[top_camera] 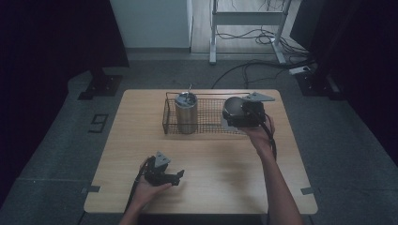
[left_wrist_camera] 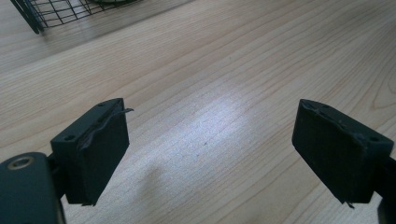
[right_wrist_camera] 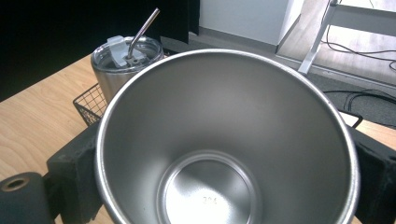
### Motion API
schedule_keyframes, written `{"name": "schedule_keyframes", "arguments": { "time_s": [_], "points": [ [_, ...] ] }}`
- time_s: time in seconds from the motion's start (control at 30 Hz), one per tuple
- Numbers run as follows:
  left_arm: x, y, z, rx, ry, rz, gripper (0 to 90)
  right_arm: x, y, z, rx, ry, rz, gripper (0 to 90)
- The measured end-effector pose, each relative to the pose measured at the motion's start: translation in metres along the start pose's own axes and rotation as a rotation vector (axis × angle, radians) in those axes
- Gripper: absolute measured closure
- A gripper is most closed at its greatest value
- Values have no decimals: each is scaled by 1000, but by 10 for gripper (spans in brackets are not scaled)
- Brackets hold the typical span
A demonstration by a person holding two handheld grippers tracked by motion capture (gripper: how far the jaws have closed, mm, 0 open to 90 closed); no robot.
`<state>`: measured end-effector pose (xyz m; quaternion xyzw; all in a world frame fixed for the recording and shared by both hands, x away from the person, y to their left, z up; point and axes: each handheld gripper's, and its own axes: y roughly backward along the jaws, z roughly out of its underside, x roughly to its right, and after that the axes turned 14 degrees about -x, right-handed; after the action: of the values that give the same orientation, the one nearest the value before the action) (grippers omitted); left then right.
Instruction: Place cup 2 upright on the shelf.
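An open, empty steel cup (right_wrist_camera: 224, 140) lies on its side between the jaws of my right gripper (right_wrist_camera: 224, 186), mouth toward the camera, both black pads against its wall. From above, the cup (top_camera: 232, 108) and right gripper (top_camera: 237, 116) hang over the right end of a wire basket (top_camera: 206, 127). A lidded steel tumbler (top_camera: 186, 112) with a metal straw stands upright in the basket's left part, and it rises behind the cup's rim as tumbler (right_wrist_camera: 122, 60). My left gripper (top_camera: 176, 177) rests low over the table's front left, jaws open and empty (left_wrist_camera: 212, 149).
The wooden table (top_camera: 211, 159) has bare room between the basket and the front edge. A basket corner (left_wrist_camera: 56, 11) lies far ahead of the left jaws. Beyond the table stand a desk frame (top_camera: 244, 18), floor cables and dark stands.
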<state>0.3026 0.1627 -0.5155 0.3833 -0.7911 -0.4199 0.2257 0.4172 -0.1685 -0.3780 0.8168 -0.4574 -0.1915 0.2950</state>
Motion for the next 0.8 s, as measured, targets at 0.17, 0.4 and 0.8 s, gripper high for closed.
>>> {"name": "schedule_keyframes", "arguments": {
  "time_s": [0.17, 0.4, 0.8],
  "points": [
    [1, -1, 0, 0, 1, -1, 112, 3, -4, -5, 2, 0, 0, 63],
    [2, -2, 0, -5, -5, -4, 112, 8, -10, -11, -2, 8, -3, 63],
    [3, -2, 0, -5, -10, -7, 112, 19, -22, -17, -26, -7, 3, 63]
  ]
}}
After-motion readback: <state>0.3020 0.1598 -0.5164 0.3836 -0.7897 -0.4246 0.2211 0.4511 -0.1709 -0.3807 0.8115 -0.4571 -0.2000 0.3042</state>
